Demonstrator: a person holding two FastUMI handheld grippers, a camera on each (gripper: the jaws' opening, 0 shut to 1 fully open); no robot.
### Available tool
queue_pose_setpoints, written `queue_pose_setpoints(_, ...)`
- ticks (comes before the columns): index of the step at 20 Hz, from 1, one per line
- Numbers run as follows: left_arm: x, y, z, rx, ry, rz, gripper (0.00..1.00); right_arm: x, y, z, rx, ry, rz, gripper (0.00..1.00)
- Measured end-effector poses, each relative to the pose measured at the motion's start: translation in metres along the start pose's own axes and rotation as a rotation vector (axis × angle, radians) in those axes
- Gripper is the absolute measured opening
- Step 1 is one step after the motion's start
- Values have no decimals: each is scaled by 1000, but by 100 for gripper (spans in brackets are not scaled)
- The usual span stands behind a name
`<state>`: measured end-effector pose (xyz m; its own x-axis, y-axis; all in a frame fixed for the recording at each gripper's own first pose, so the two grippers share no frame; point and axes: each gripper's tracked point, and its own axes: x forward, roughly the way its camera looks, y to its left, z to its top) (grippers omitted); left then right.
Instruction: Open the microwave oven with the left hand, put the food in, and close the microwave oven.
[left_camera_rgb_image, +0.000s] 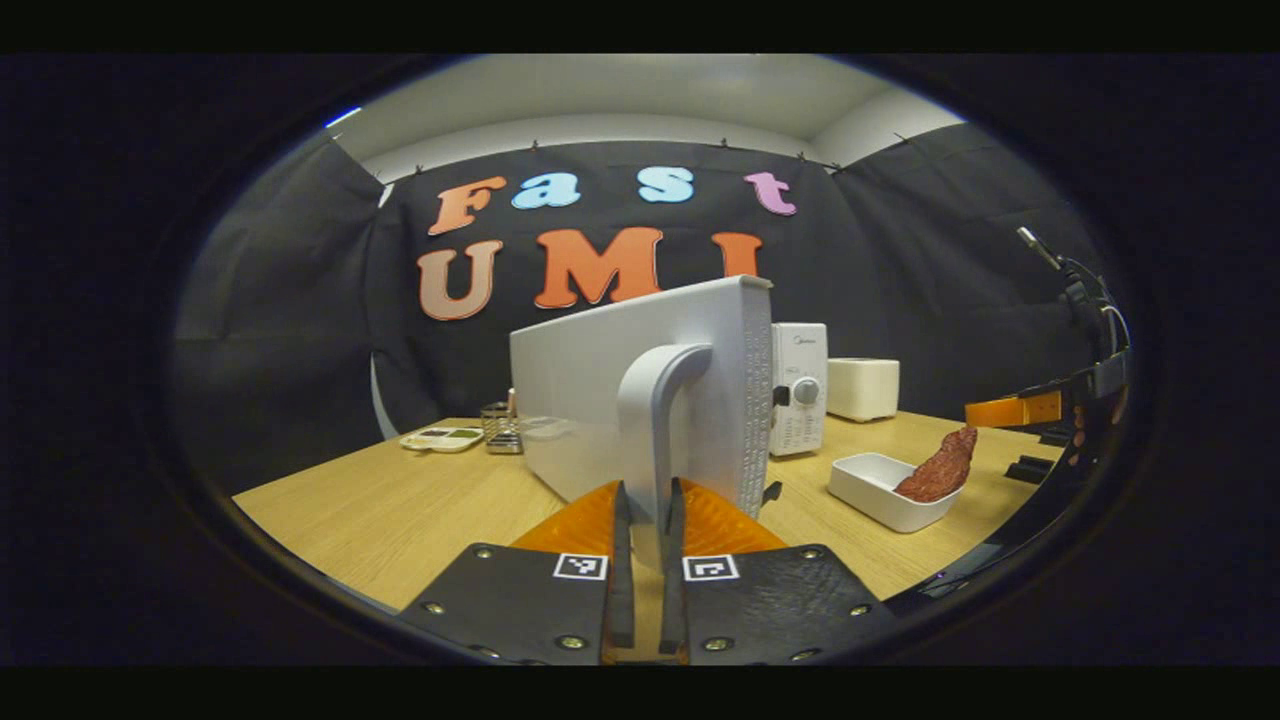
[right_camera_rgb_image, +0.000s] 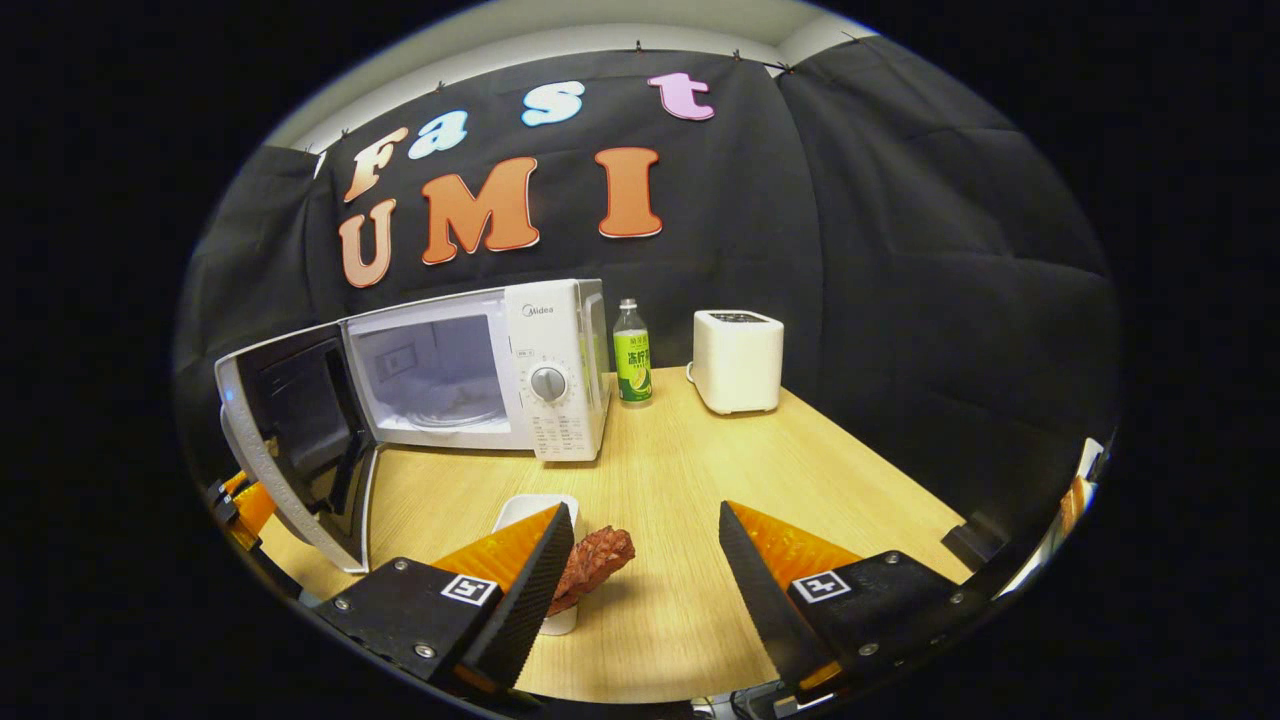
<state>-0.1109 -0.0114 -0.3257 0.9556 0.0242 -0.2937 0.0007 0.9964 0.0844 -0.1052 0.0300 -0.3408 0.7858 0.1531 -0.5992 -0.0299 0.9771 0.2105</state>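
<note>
The white microwave (right_camera_rgb_image: 470, 370) stands on the wooden table with its door (right_camera_rgb_image: 300, 440) swung wide open and the cavity showing. In the left gripper view my left gripper (left_camera_rgb_image: 647, 520) is shut on the door's grey handle (left_camera_rgb_image: 655, 420), with the door's outer face (left_camera_rgb_image: 620, 390) right in front of it. A reddish-brown piece of food (right_camera_rgb_image: 595, 565) leans out of a small white dish (right_camera_rgb_image: 530, 510). My right gripper (right_camera_rgb_image: 645, 570) hangs open just above the food, which lies by its left finger. The same dish (left_camera_rgb_image: 880, 490), food (left_camera_rgb_image: 940, 468) and right gripper (left_camera_rgb_image: 1030, 410) appear at the right of the left gripper view.
A green-labelled bottle (right_camera_rgb_image: 631, 355) and a white toaster (right_camera_rgb_image: 737, 360) stand right of the microwave. A small sectioned tray (left_camera_rgb_image: 440, 437) and a metal holder (left_camera_rgb_image: 500, 428) sit at the table's far left. Bare tabletop (right_camera_rgb_image: 700, 470) lies in front of the microwave.
</note>
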Motion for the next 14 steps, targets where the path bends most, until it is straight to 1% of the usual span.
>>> queue_pose_setpoints(1,-6,14,-3,4,5,19,10,1,2,-1,11,7,-3,91)
queue_pose_setpoints(2,-13,28,-4,13,3,39,12,2,5,-2,15,10,-8,90)
queue_pose_setpoints(5,-26,71,-15,45,26,103,12,4,11,-6,-9,21,-29,90)
queue_pose_setpoints(6,-27,79,-14,38,7,95,12,4,14,-7,-9,25,-25,90)
queue_pose_setpoints(8,-33,92,-16,18,9,86,11,6,19,-7,1,28,-26,90)
queue_pose_setpoints(9,-33,99,-18,11,10,80,14,7,19,-7,6,31,-34,90)
queue_pose_setpoints(10,-34,107,-17,1,8,74,11,9,20,-8,12,33,-38,90)
queue_pose_setpoints(12,-35,120,-18,-14,9,51,11,12,22,-10,20,46,-45,90)
queue_pose_setpoints(13,-35,127,-18,-17,10,40,7,13,22,-11,24,50,-50,90)
queue_pose_setpoints(14,-36,133,-17,-20,5,26,11,15,21,-12,28,55,-57,90)
